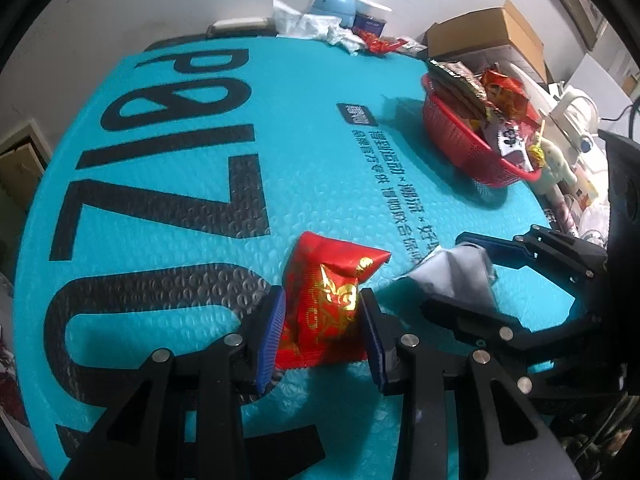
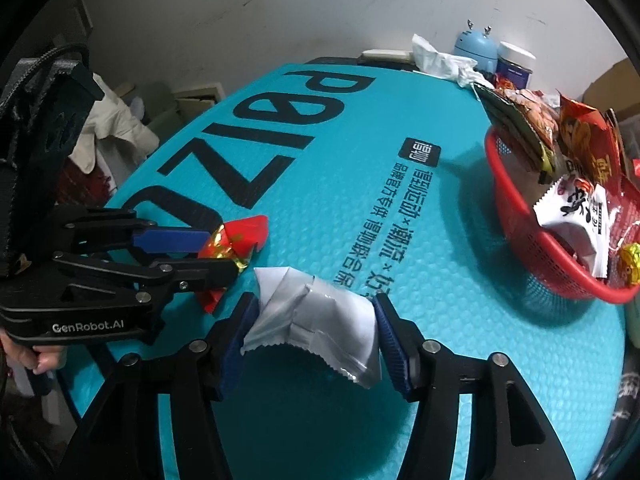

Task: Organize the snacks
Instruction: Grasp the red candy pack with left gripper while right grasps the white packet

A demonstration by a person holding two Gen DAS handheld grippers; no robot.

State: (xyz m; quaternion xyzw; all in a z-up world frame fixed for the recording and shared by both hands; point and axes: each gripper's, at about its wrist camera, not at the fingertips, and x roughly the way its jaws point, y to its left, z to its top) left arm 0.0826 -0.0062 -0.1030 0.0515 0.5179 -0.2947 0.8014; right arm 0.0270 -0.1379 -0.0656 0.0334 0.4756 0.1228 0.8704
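Red and gold, the shiny snack packet sits between the blue pads of my left claw, and the pads press on both its sides. I see it clamped there, low over the teal bubble mat that covers the surface. From my right camera the same left claw comes in from the left with the red packet in its tips.

My right claw is clamped on a silver packet. Its pads squeeze the packet from both sides, and the zigzag edge hangs toward me. In the left camera that right claw sits just right of the red packet, holding the silver one. The two packets are near each other.

The red basket stands on the far right of the mat. It is full of snack bags. Far back by the wall I see a little blue gadget and crumpled white paper.
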